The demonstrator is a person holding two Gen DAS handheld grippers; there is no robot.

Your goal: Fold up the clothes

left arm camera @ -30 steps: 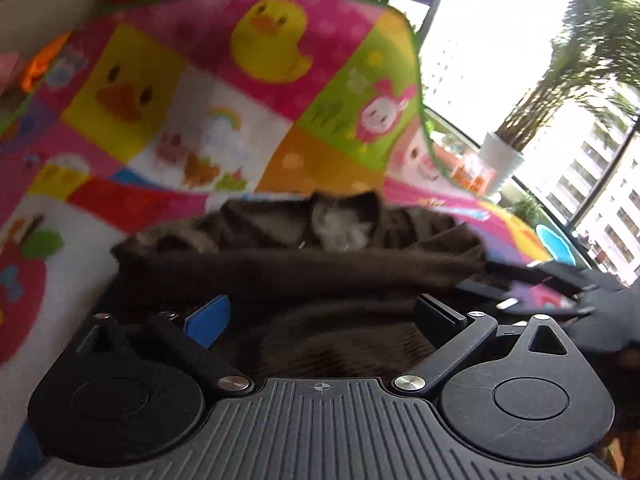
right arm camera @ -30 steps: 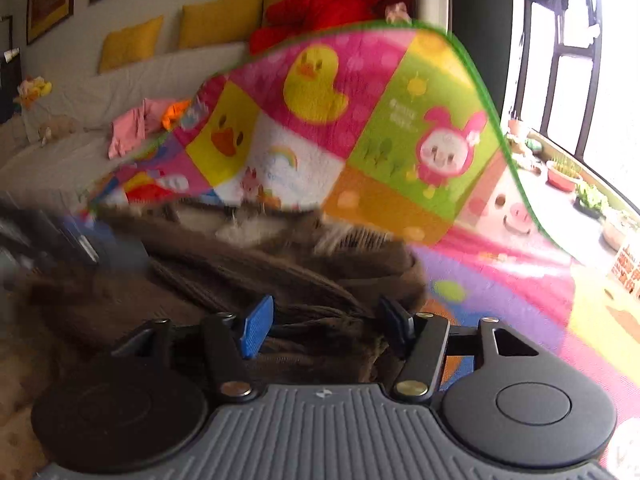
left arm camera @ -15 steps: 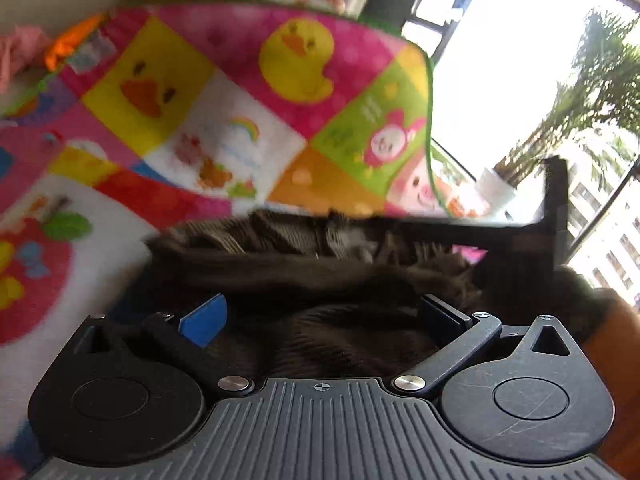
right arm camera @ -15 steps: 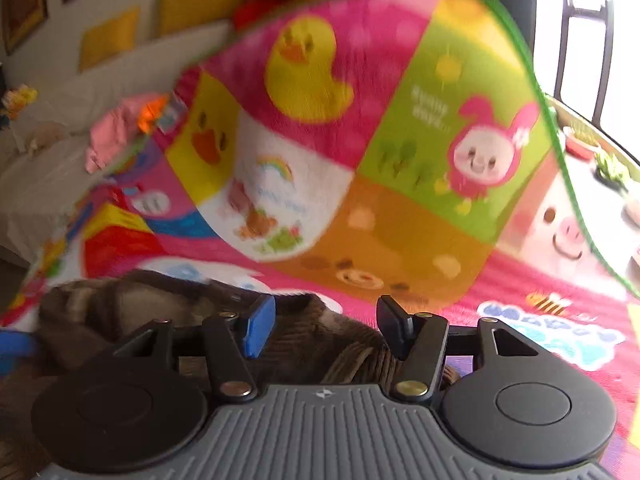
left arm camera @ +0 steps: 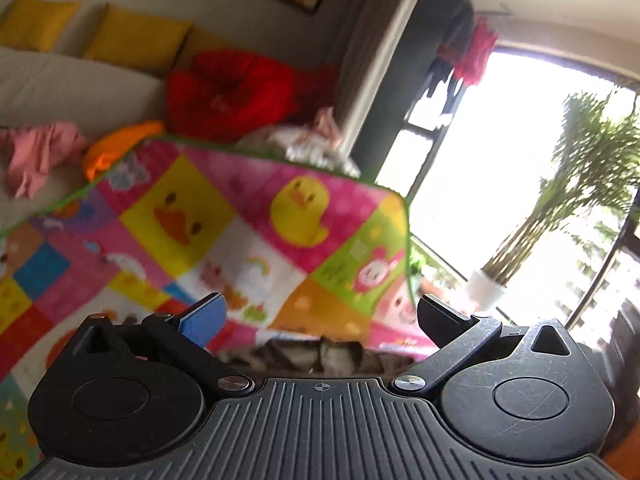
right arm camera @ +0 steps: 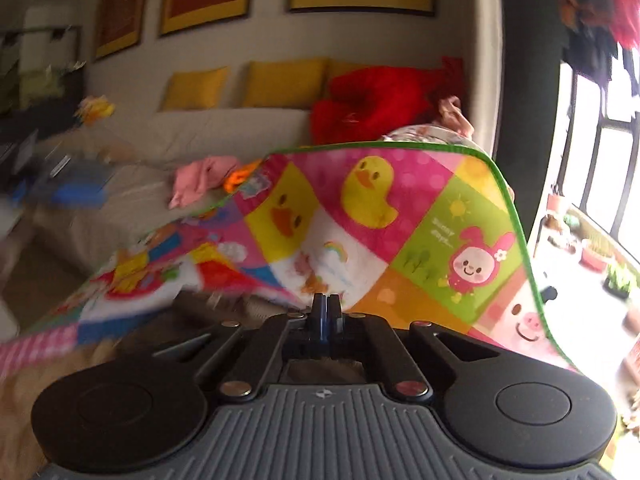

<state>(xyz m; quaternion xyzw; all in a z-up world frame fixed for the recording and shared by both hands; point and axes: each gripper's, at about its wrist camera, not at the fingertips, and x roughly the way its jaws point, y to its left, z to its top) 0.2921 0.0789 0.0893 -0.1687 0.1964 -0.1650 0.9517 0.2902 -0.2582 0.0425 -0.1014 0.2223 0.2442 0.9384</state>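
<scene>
Two views, each looking forward along a hand-held gripper.

In the left wrist view, the left gripper (left arm camera: 320,316) is holding its jaws spread wide and released, one blue-padded finger (left arm camera: 202,320) on the left and one black finger on the right, with nothing between them. Half a second ago the same jaws were sitting low over the dark brown ribbed knit garment (left arm camera: 320,354), which filled the lower middle of the view; now the gripper is tilting upward, and only a narrow strip of the garment is showing just beyond the gripper body, below and between the jaws. It is lying on the colourful cartoon-patterned play mat (left arm camera: 224,248), whose yellow duck square is rising ahead of the jaws. Beyond the mat, a red plush cushion (left arm camera: 232,96) and yellow pillows (left arm camera: 136,38) are now coming into sight, and to the right of the jaws a potted plant (left arm camera: 486,290) is standing by the bright window.

In the right wrist view, the right gripper (right arm camera: 326,314) is clenching its jaws fully together, the blue pad pressed against its partner. Half a second ago these jaws were spread apart over the garment. Whether any fabric is pinched between them cannot be told. A blurred patch of the brown garment (right arm camera: 224,308) is lying left of and just beyond the jaws, on the mat (right arm camera: 420,240). Pink clothing (right arm camera: 200,178) is lying on the beige sofa (right arm camera: 224,128) farther off to the left.
</scene>
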